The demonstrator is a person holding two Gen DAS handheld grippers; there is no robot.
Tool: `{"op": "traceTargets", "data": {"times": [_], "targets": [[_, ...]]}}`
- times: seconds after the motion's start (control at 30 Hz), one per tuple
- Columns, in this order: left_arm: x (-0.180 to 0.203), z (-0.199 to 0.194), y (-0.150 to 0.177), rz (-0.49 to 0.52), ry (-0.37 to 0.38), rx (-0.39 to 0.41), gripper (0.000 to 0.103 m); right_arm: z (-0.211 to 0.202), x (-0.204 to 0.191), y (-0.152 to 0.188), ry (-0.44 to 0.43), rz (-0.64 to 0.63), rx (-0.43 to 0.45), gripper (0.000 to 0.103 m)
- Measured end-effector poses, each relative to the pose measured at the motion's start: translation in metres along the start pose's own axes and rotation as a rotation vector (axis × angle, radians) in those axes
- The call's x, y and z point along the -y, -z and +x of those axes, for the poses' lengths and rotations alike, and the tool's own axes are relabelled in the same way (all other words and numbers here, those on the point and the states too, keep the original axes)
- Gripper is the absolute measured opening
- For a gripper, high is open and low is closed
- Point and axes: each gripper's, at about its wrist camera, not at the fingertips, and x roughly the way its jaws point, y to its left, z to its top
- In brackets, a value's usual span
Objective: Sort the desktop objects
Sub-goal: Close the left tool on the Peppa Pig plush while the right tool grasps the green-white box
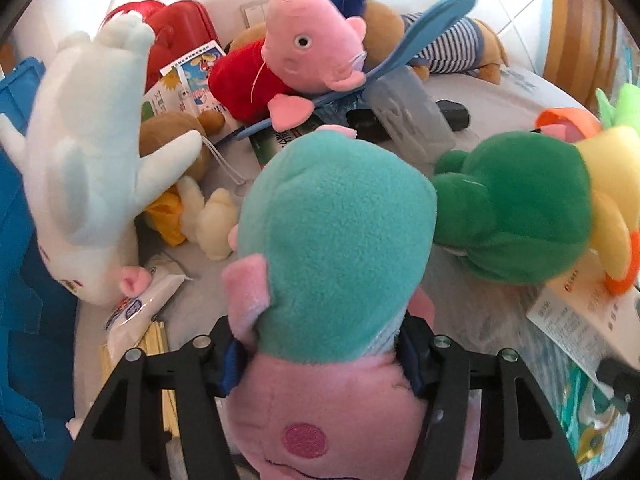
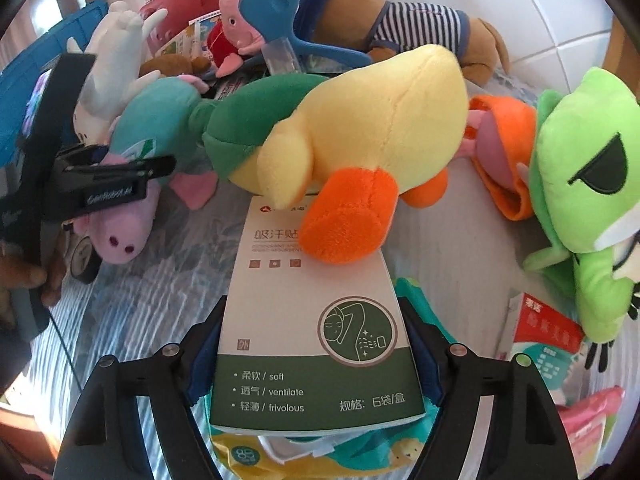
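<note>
My left gripper (image 1: pixel 320 354) is shut on a pink pig plush in a teal dress (image 1: pixel 336 240), gripping it at the neck; the right wrist view shows this gripper (image 2: pixel 120 184) clamped on the same plush (image 2: pixel 156 128) at the left. My right gripper (image 2: pixel 316 356) is shut on a white and green box (image 2: pixel 312 320), whose far end lies under a yellow duck plush with a green cap and orange feet (image 2: pixel 372 132). The duck also shows in the left wrist view (image 1: pixel 520 204).
A white plush (image 1: pixel 88 168), a pink pig in red (image 1: pixel 296 52), a striped brown plush (image 2: pixel 400 24), a lime frog plush (image 2: pixel 588 184), a red basket (image 1: pixel 176 36), a blue hanger (image 1: pixel 420 32) and packets crowd the table. A blue bin (image 1: pixel 20 240) stands at left.
</note>
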Motion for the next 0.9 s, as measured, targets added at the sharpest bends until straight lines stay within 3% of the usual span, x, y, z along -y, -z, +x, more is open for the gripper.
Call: {"op": "traceTargets", "data": {"times": [0.5,0.9], "targets": [[0.005,-0.066,0.025,0.043,-0.015,0.075,0.060,-0.021,-0.015,0.012,-0.004,0.100,0.052,0.077],[-0.001,-0.130,0.030,0.036,-0.033,0.156,0.060,-0.078,-0.029,0.027,-0.009,0.114,0.150,0.077]]}}
